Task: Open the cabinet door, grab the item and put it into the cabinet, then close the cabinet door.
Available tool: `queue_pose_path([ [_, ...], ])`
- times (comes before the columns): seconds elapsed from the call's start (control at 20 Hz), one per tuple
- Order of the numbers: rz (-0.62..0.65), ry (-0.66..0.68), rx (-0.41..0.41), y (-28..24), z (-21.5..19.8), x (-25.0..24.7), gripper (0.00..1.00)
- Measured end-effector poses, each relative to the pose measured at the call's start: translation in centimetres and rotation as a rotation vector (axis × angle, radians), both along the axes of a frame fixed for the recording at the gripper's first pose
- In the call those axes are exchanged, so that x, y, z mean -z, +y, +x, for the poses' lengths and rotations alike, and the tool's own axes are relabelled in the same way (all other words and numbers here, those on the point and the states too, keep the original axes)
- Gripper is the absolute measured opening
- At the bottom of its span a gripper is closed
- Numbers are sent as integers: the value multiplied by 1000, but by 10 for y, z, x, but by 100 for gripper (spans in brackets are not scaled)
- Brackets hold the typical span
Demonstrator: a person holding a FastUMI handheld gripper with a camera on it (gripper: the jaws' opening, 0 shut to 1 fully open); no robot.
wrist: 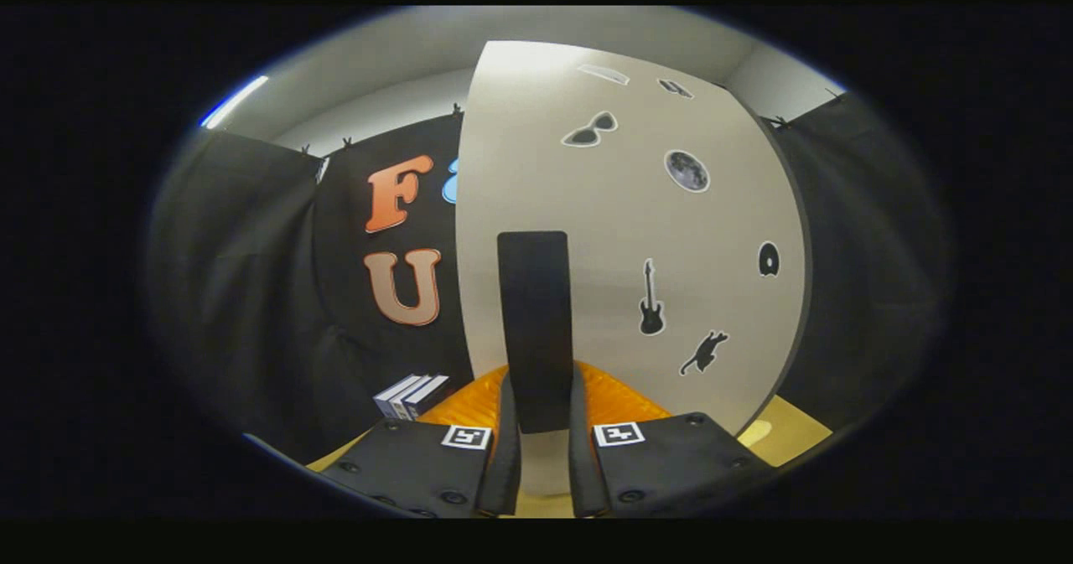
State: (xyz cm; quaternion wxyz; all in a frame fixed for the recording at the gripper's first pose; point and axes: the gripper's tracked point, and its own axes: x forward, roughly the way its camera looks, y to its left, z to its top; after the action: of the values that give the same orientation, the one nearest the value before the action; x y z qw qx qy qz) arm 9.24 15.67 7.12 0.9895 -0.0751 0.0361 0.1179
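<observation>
A: Claw [543, 430] first. State?
B: Both fingers [506, 447] clamped on the handle [534, 329], one per side. It's a dark upright bar, standing betw. the 2 fingers and reaching up well beyond them.
A: Handle's on what?
B: The door [620, 237], a pale panel right ahead of the claw. Can't tell from here if it's shut or ajar; its left edge stands against the booth wall.
A: Anything on the door?
B: Stickers. I count 7: a guitar [651, 298], a cat [704, 353], sunglasses [589, 130], a round moon-like disc [687, 170], a small dark oval [769, 259] near the right edge, plus 2 at the top too small to make out.
A: And the item?
B: Prob. the boxes [411, 395], a small stack, approx. 3, lying left of the claw near the foot of the door, on the table [800, 434]. Well apart from the fingers, not touched.
A: Markers on the claw?
B: 2 square tags [466, 437], one on each finger block.
A: Table?
B: Yellowish, seen both sides of the claw.
</observation>
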Motion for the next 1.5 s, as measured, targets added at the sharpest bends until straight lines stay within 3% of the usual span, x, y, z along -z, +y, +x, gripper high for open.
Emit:
queue_pose_path([
  [0.95,62,2,-22,-97,-106,-18,31],
  [1.5,34,-81,102,-195,-148,-44,28],
])
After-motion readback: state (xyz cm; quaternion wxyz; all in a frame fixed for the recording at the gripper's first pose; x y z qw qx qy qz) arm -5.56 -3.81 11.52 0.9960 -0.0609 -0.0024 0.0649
